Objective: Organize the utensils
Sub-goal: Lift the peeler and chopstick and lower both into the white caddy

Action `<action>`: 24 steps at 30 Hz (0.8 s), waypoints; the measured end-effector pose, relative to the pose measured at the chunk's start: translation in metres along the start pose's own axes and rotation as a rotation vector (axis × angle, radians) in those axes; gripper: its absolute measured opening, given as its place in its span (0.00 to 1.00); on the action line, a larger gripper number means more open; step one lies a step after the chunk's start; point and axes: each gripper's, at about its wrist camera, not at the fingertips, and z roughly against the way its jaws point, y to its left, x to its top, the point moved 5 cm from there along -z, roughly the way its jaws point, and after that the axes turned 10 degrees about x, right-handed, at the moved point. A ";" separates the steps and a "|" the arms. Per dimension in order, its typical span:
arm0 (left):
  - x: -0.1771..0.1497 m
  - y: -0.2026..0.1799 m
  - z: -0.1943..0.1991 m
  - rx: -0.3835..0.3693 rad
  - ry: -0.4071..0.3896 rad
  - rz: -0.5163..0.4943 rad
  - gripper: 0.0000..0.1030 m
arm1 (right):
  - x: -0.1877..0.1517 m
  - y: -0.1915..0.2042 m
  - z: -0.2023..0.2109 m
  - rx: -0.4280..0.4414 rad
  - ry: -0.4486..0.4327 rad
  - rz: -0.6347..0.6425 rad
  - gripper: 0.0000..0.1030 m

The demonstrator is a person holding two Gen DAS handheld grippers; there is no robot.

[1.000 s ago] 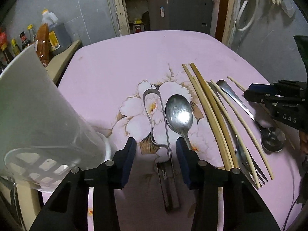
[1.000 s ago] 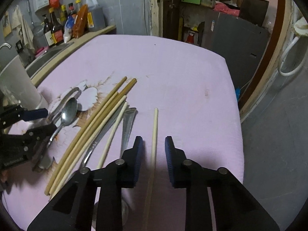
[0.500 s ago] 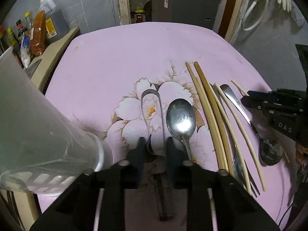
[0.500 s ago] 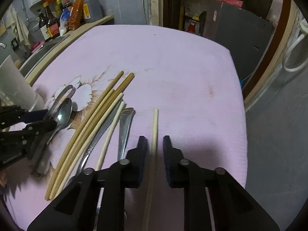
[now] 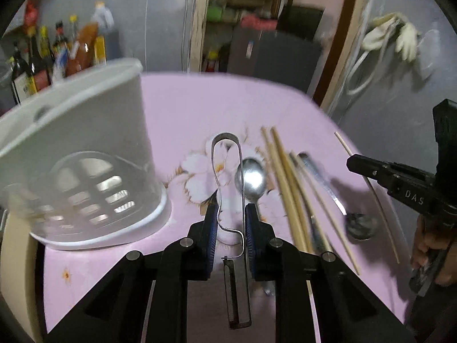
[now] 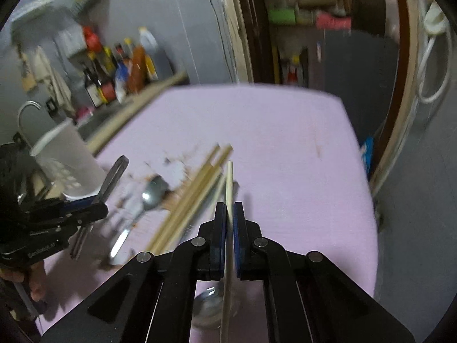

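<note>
Left gripper (image 5: pixel 230 214) jaws clamp the peeler (image 5: pixel 228 188), right gripper (image 6: pixel 227 214) jaws a chopstick (image 6: pixel 228 183)

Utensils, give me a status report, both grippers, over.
Left gripper shut on the metal peeler. Right gripper shut on one pale chopstick. White utensil holder beside left, nothing blocking.

The far half of the pink table (image 6: pixel 271 131) is bare and passable. The white utensil holder (image 5: pixel 85 171) stands at the left edge and blocks that side. Chopsticks (image 5: pixel 288 188), two spoons (image 5: pixel 251 177) and a fork lie side by side across the near centre. A counter with bottles (image 6: pixel 120 68) borders the left edge.
</note>
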 end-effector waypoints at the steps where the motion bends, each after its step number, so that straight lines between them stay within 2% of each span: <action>1: 0.000 0.000 0.008 0.002 -0.039 0.003 0.15 | -0.001 0.007 0.008 -0.002 -0.047 0.017 0.02; 8: 0.019 0.017 0.069 0.022 -0.299 0.111 0.15 | 0.014 0.058 0.055 0.031 -0.335 0.085 0.02; 12: 0.043 0.035 0.099 0.034 -0.393 0.160 0.15 | 0.039 0.095 0.064 0.088 -0.482 0.136 0.02; 14: 0.057 0.049 0.114 0.047 -0.446 0.188 0.15 | 0.055 0.113 0.063 0.121 -0.534 0.148 0.02; 18: 0.075 0.082 0.137 0.079 -0.499 0.238 0.15 | 0.090 0.150 0.060 0.199 -0.637 0.173 0.02; 24: 0.090 0.146 0.149 0.174 -0.609 0.321 0.15 | 0.133 0.193 0.042 0.336 -0.724 0.149 0.02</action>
